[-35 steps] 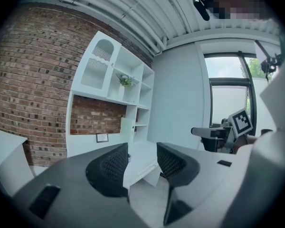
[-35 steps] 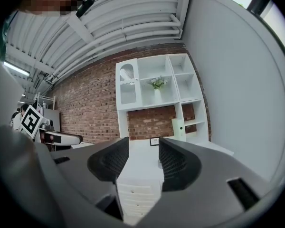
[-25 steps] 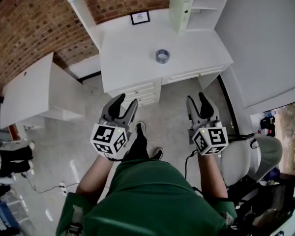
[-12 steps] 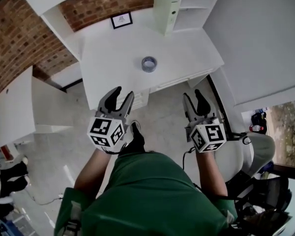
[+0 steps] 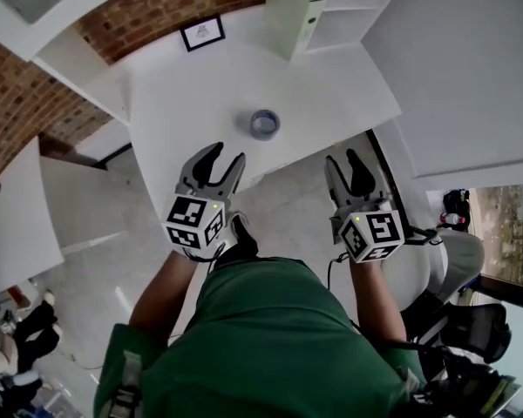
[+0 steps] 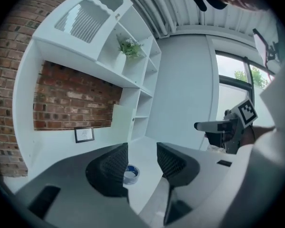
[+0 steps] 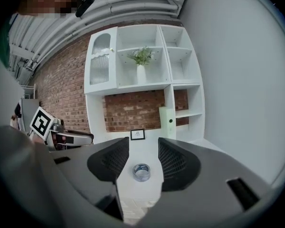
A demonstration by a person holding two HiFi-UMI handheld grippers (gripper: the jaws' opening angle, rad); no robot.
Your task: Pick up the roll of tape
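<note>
the roll of tape (image 5: 264, 124) lies flat on the white tabletop (image 5: 183, 94), hole up, about midway across it and nearer the front edge than the back. nothing touches it.

both grippers are held out in front of the person, short of the tape and apart from it. the left gripper (image 5: 224, 157) shows its tips over the tabletop's front edge in the head view; its fingers (image 6: 109, 167) stand parted with a clear gap and grip nothing. in the left gripper view the tape shows low in that gap, partly hidden behind the inner edge of the left finger, well ahead on the tabletop. the right gripper (image 5: 343, 160) hangs over the pale floor (image 5: 96, 251) just off the tabletop's front edge. its fingers (image 7: 178, 163) are likewise spread and empty, and in the right gripper view the tape sits framed in the gap between them, farther off on the tabletop.

each gripper carries its marker cube (image 5: 194, 224) near the wrist.

at the back of the tabletop a small framed picture (image 5: 202, 33) leans against a brick wall (image 5: 157, 3). to its right a pale green binder (image 5: 295, 16) stands beside white shelves (image 5: 349, 16). higher in the shelves a plant in a white vase (image 7: 141, 63) is seen. the person wears a green top (image 5: 261, 338).
</note>
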